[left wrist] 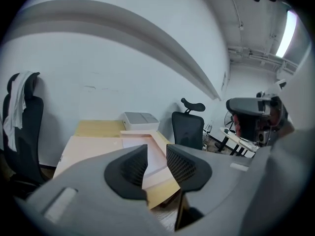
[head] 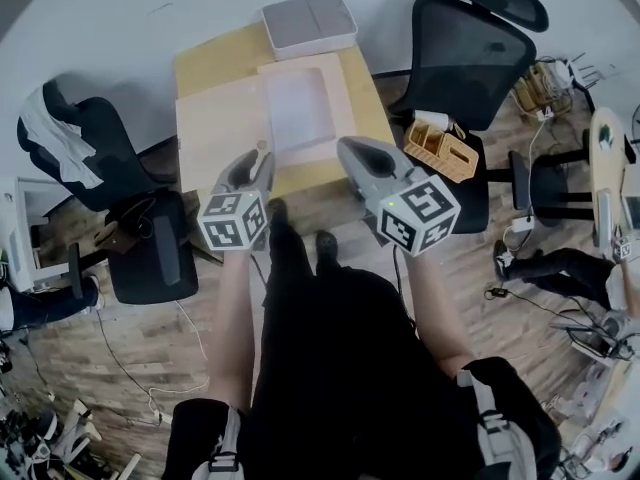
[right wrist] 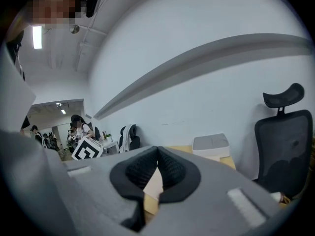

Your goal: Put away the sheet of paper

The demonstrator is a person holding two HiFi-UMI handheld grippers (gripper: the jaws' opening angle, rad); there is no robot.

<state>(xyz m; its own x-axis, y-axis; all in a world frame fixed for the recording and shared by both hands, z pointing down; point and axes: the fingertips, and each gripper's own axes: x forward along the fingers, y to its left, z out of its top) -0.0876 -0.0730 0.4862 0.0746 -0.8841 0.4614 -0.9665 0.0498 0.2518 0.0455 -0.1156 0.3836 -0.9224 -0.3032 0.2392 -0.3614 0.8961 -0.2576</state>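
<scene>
Hovering: sheet of paper (head: 297,108) flat on counter (head: 215,63), just ahead, btwn both tongs, long axis away from person. Left tongs (head: 258,160) apart, empty; right tongs (head: 348,150) together, empty. Abt equally near.

The head camera looked steeply down on the light wooden table (head: 210,63); both gripper cameras faced low across it toward the white wall (left wrist: 147,82), sharing the flat grey box (right wrist: 211,144).
</scene>
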